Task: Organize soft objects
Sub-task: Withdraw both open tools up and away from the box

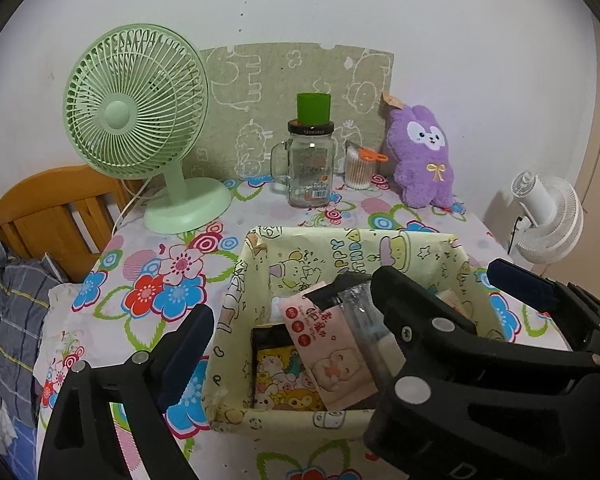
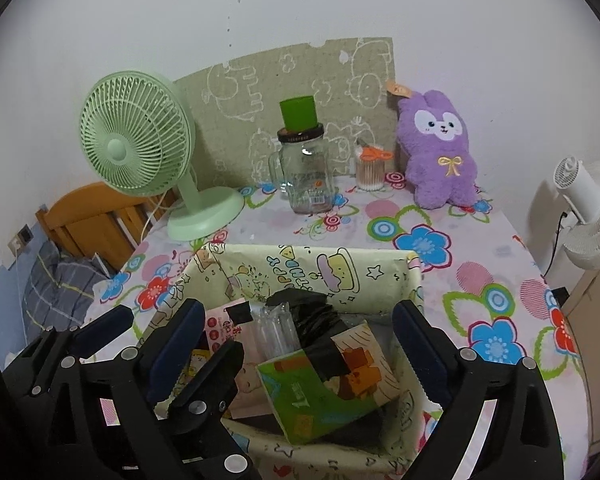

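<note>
A yellow cartoon-print fabric box (image 1: 236, 300) (image 2: 380, 268) stands on the flowered table. It holds a pink wet-wipes pack (image 1: 332, 344), a clear plastic pack (image 2: 274, 330), a green tissue pack (image 2: 324, 392) and a cartoon pack (image 1: 284, 384). A purple plush rabbit (image 1: 422, 156) (image 2: 440, 148) sits upright at the table's back right against the wall. My left gripper (image 1: 292, 312) is open above the box's near side. My right gripper (image 2: 300, 328) is open over the box, its fingers either side of the tissue pack, holding nothing.
A green desk fan (image 1: 136, 120) (image 2: 140, 148) stands back left. A glass jar mug with a green cup on top (image 1: 310, 160) (image 2: 306, 168) and a cotton-swab tub with orange scissors (image 1: 360, 168) (image 2: 370, 168) stand at the back. A white fan (image 1: 548, 216) stands off the table's right edge; a bed lies left.
</note>
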`<state>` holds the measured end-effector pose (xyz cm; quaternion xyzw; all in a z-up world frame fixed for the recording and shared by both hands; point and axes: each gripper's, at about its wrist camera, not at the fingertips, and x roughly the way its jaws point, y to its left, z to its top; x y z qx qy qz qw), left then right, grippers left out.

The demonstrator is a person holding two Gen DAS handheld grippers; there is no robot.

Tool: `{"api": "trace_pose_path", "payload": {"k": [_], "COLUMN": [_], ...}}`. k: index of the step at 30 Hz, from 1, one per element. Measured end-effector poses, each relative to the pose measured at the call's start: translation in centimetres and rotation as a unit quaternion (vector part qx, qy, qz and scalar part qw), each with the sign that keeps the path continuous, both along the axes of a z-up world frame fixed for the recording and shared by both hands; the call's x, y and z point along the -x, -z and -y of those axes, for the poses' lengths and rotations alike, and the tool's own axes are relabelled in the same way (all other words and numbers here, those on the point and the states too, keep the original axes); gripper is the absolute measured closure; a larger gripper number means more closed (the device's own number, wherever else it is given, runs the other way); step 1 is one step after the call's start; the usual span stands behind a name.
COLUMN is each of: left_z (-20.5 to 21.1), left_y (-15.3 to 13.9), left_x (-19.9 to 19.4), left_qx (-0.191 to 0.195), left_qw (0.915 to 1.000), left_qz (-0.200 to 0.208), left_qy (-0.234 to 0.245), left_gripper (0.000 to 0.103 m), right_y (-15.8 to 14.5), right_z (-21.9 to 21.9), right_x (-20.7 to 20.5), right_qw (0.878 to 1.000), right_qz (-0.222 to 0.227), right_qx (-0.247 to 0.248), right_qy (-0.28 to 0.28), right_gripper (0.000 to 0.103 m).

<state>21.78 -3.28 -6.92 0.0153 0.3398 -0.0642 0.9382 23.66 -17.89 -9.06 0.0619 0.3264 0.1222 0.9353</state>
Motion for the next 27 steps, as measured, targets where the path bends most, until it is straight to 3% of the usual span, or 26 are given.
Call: {"api": "trace_pose_path", "payload": {"k": [27], "left_z": [-0.8], "left_y": [-4.6], "left_x": [7.7], "left_qx": [0.010], "left_qw": [0.9982], "left_qz": [0.059], "left_qy": [-0.004], "left_gripper": [0.001], "right_y": [-4.9], "right_z": [2.9], "right_x": [9.2], "right_qw": [0.997], "right_qz": [0.048], "right_qx": [-0.011], "right_qy": [0.051], "right_gripper": [0.000]}}
